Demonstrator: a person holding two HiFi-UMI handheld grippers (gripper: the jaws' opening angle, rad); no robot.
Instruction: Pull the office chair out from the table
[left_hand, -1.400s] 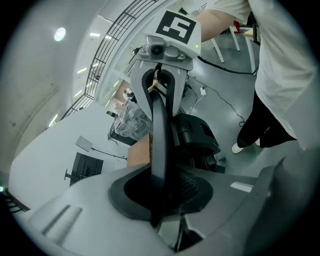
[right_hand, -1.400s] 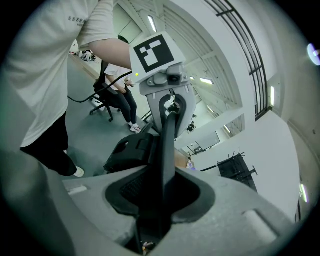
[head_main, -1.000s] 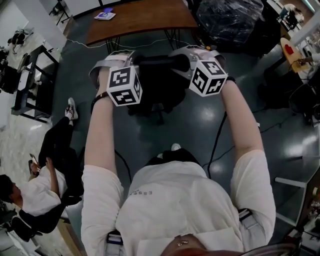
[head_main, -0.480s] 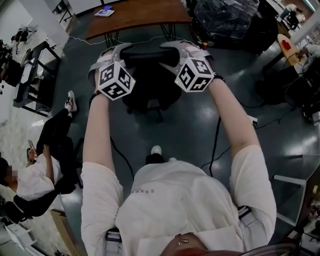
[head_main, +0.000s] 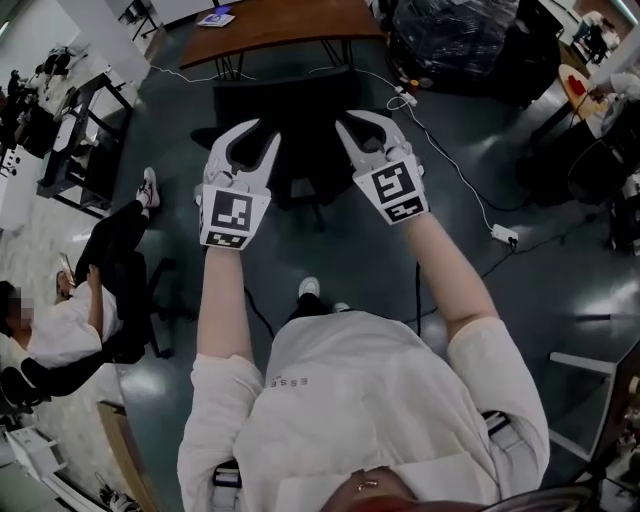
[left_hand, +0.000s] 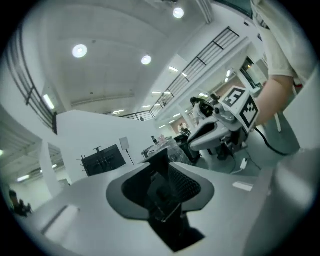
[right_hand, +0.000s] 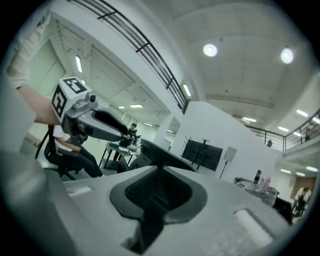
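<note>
We hold a hand-held gripper in each hand, side by side in front of us. The left hand-held gripper grips nothing; its jaws stand apart and have just been closing a bit. The right hand-held gripper grips nothing too; its jaws are nearer together and have also just been closing. The black chair stands on the floor just past both, near the brown worktop but not under it

Office chair — wheels seemingly hidden.
</note>
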